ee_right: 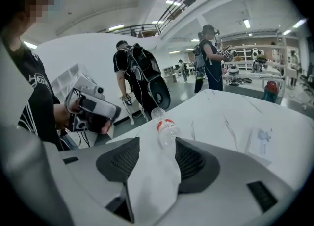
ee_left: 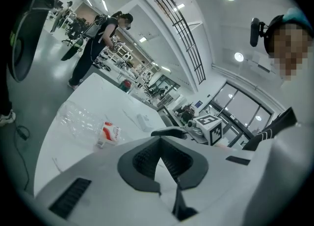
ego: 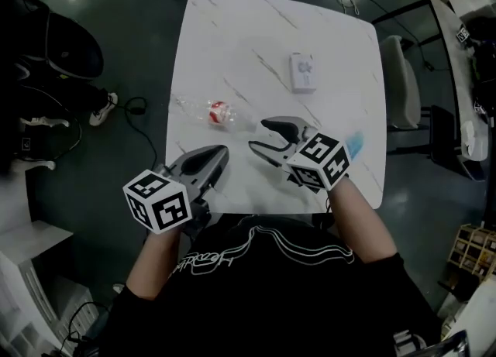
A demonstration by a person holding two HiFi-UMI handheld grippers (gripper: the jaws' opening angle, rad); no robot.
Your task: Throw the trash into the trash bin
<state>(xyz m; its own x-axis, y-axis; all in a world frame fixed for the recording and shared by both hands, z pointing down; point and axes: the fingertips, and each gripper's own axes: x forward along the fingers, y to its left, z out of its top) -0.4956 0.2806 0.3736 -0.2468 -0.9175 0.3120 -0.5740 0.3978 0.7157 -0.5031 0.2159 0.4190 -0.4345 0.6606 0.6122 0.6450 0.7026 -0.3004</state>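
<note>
Two-handed, pointed the right tool (ego: 258, 135), spread apart, at the clear bottle (ego: 211, 111) lying on its side on the desk (ego: 256, 30) just ahead, seemingly to grab it as trash; held the left tool (ego: 220, 154) clenched and empty alongside.

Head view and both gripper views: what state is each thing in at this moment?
Plastic bottle: lying on its side on the table, not gripped.
White packet: lying flat, untouched.
Left gripper: jaws together, nothing between them.
Right gripper: jaws apart, bottle just ahead of the tips, pads not on it.
</note>
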